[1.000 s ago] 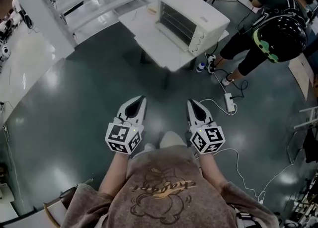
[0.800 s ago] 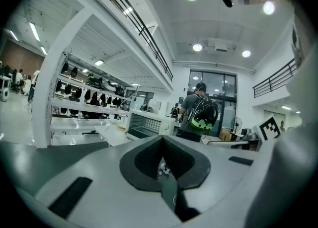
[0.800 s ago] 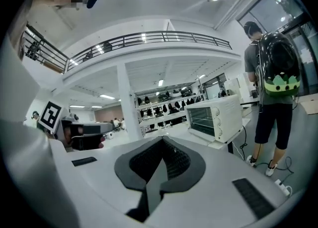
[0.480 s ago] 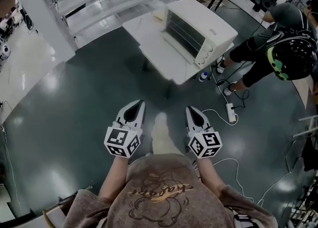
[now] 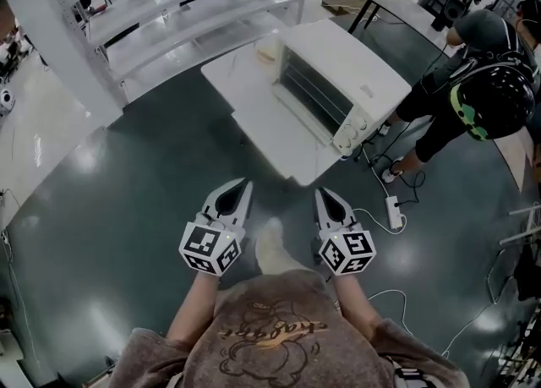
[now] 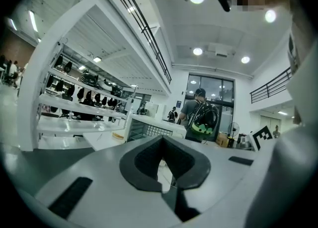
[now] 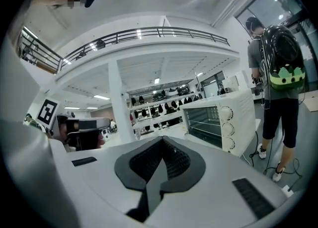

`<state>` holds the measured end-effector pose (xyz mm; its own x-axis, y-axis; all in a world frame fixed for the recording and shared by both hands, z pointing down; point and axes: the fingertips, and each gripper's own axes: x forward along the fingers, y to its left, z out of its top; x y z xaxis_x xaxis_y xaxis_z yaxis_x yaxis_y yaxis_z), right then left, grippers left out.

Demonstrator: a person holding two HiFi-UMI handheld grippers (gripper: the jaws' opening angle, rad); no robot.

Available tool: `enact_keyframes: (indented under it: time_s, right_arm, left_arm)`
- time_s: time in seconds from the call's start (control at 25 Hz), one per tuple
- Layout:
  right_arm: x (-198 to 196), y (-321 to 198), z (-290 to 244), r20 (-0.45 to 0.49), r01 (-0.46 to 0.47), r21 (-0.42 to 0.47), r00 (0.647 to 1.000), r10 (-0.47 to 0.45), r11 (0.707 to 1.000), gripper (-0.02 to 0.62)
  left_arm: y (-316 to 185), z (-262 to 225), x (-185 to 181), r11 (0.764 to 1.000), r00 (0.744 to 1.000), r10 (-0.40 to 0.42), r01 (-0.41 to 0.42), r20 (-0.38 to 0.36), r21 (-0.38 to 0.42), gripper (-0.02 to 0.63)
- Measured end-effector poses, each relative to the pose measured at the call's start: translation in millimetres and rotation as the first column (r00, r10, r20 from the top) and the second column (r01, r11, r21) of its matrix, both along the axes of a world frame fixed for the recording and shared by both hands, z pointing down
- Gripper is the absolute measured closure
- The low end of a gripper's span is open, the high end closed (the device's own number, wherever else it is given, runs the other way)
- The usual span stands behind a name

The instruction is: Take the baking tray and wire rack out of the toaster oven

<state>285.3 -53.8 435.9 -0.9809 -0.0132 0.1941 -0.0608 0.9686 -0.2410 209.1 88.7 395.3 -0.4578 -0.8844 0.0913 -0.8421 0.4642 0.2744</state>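
both grippers: left gripper (image 5: pixel 240 188) and right gripper (image 5: pixel 325 195) pinched together, empty
oven (image 5: pixel 342 82): on table (image 5: pixel 254 99), well ahead, door closed
tray, rack: likely inside, not yet out
left to do: reach oven, open door, pull both out

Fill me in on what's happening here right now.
A person holds a gripper in each hand, facing a white toaster oven on a table. The left gripper and right gripper are both shut and empty, short of the table. The oven door looks closed; nothing is out yet. A bystander with a backpack stands nearby.
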Motion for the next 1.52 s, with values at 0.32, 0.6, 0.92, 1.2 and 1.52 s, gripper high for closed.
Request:
enact_keyframes:
  time_s: [0.32,0.6,0.92,1.2,1.52]
  right_arm:
    - [-69,-62,-9,0.020,-0.043,-0.019,0.999,0.044,0.999,0.597]
    - [-105,-106,-7,0.049,-0.088,-0.089,0.994,0.093,0.992,0.597]
    - [-135,-131,-12,0.054,-0.157,-0.118,0.985,0.164,0.980,0.597]
    - [-132,-135,9,0.080,-0.281,-0.189,0.950,0.300,0.941,0.597]
    - [-165,-127,-9,0.085,-0.434,-0.201,0.886,0.457,0.878,0.597]
  left_arm:
    - [-70,-14,-77,0.999,0.998,0.041,-0.041,0.043,-0.006,0.603]
    - [-121,-6,-115,0.997,0.997,0.079,-0.079,0.012,0.000,0.603]
    - [-156,-2,-161,0.990,0.990,0.138,-0.138,-0.039,0.006,0.603]
    - [-188,14,-163,0.953,0.950,0.304,-0.303,-0.064,0.029,0.603]
    - [-195,5,-209,0.907,0.899,0.421,-0.420,-0.117,0.038,0.603]
